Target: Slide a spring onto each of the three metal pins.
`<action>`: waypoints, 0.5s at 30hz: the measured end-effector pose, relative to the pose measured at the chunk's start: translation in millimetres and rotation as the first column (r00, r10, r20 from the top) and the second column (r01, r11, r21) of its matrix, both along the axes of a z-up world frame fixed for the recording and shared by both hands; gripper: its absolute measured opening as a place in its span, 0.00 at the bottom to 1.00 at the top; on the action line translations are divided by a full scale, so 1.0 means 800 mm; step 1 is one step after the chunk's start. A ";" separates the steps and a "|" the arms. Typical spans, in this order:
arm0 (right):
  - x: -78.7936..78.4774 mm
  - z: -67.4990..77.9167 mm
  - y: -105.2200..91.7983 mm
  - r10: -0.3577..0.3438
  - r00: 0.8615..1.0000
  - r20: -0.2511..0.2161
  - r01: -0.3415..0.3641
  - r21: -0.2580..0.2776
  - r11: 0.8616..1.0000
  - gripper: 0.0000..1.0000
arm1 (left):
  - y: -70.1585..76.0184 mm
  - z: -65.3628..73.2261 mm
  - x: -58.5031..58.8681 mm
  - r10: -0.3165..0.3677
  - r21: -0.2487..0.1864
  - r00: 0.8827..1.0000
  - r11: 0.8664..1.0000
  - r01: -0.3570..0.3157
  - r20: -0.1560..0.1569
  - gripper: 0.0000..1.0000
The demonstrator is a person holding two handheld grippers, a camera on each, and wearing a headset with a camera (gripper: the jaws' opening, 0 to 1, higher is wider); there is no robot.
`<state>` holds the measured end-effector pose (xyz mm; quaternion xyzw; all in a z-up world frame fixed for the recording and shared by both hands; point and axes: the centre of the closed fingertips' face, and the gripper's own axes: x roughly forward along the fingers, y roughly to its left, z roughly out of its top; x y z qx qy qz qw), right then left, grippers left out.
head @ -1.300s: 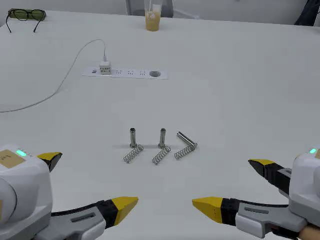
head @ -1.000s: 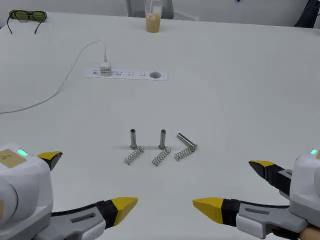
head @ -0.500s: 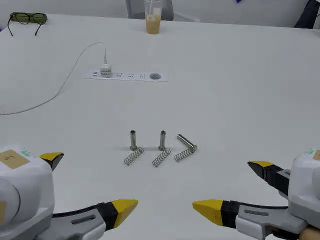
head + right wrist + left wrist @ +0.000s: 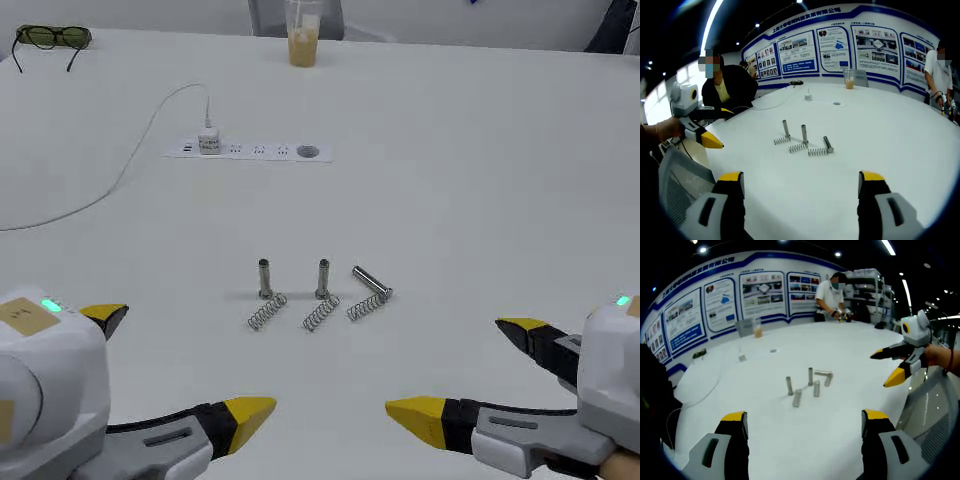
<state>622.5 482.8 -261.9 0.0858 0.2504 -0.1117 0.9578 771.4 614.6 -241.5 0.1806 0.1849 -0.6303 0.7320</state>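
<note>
The left gripper [image 4: 177, 362] and the right gripper [image 4: 465, 368] hang low at the near edge of the white surface [image 4: 480, 180], one at each side of the head view; both have their yellow-tipped jaws spread wide with nothing between them, and each gripper's own view shows the same wide gap. The task's things lie in a small cluster at the middle of the surface, ahead of both pairs of jaws, between the two grippers and well apart from either. The left pin [image 4: 264, 278] and the middle pin [image 4: 322, 278] stand upright side by side; the right pin [image 4: 370, 281] lies on its side, slanting toward the near right. A bare spring lies flat just in front of each: the left spring [image 4: 267, 310] with its far end at the foot of the left pin; the middle spring [image 4: 322, 312] likewise at the foot of the middle pin; the right spring [image 4: 367, 306] with its far end touching or just beside the head of the lying pin. No spring sits on a pin. Farther back a white power strip [image 4: 250, 150] lies flat, with a plug [image 4: 208, 140] in it and a cable [image 4: 120, 175] curving off to the left; at the far edge stand a cup [image 4: 303, 40] of amber drink and, at the far left, a pair of dark glasses [image 4: 52, 37].
</note>
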 end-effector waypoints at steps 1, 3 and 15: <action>0.000 -0.001 0.000 0.001 1.000 -0.002 -0.001 0.000 1.000 0.96 | 0.000 0.000 0.000 0.001 0.000 1.000 1.000 -0.001 0.002 0.96; -0.001 -0.002 0.001 0.003 1.000 -0.004 -0.003 0.000 1.000 0.96 | 0.001 0.000 0.001 0.001 -0.002 1.000 1.000 -0.001 0.004 0.96; -0.001 0.001 0.002 0.006 1.000 0.003 -0.006 0.000 1.000 0.95 | 0.001 0.002 0.003 0.006 -0.004 1.000 1.000 -0.006 0.006 0.96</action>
